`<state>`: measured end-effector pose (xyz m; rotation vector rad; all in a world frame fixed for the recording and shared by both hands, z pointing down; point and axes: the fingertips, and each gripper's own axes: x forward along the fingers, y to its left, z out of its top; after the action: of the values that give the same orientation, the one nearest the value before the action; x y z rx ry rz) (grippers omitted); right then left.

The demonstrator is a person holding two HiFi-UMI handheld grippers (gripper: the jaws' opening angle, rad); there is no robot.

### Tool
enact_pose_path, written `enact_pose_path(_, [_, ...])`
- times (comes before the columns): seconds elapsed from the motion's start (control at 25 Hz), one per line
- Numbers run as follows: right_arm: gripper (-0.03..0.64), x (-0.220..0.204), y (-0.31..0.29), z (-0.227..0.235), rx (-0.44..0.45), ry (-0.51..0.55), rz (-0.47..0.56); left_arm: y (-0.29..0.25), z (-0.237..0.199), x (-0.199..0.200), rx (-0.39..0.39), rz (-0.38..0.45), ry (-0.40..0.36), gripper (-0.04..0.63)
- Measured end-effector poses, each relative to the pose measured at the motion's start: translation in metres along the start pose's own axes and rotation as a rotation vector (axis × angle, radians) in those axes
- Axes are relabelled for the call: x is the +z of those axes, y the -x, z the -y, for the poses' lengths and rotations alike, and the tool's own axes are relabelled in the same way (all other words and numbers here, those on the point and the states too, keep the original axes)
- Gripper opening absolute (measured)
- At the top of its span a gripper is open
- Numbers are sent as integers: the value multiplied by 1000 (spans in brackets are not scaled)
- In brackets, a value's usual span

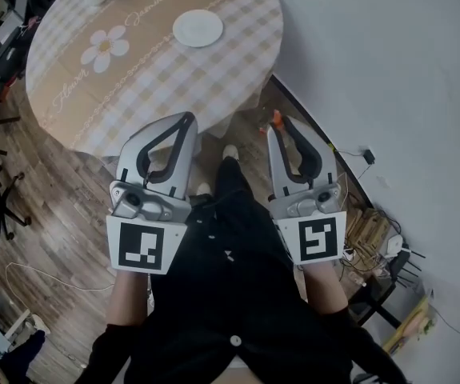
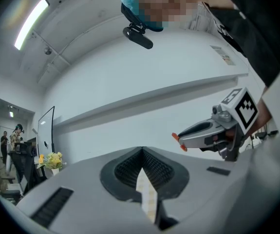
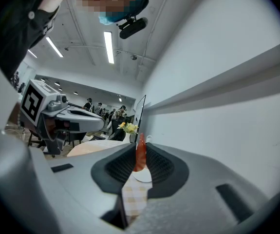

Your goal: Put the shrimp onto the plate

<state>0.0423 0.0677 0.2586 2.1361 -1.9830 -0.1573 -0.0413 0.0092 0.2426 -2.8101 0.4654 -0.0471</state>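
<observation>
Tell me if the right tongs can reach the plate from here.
Probably yes, with a lean forward: the plate sits bare on the table, nothing between it and the right tongs, shut on the shrimp.

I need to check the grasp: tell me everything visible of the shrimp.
The shrimp is a slim orange-red piece, glossy like plastic. It stands upright, pinched between the tips of the right gripper's shut tongs, both pads touching it, its top poking out above them. It is held in the air just off the edge of the round table, not yet over the white plate.
</observation>
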Motion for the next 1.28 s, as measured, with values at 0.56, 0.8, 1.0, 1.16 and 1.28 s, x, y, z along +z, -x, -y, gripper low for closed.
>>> enact_pose_path(0.56, [46, -7, -64, 47, 121, -13, 41, -61, -30, -7, 110, -41, 2, 2])
enact_pose_path(0.8, [46, -11, -94, 71, 187, -9, 53, -90, -43, -9, 172, -61, 4, 2])
enact_pose_path(1.0, [46, -12, -116, 87, 245, -10, 66, -110, -53, -10, 230, -82, 3, 2])
enact_pose_path(1.16, [46, -14, -131, 96, 290, -6, 79, -121, -60, -12, 278, -93, 1, 2])
enact_pose_path(1.28, [46, -15, -140, 101, 324, -4, 87, -126, -65, -14, 317, -106, 1, 2])
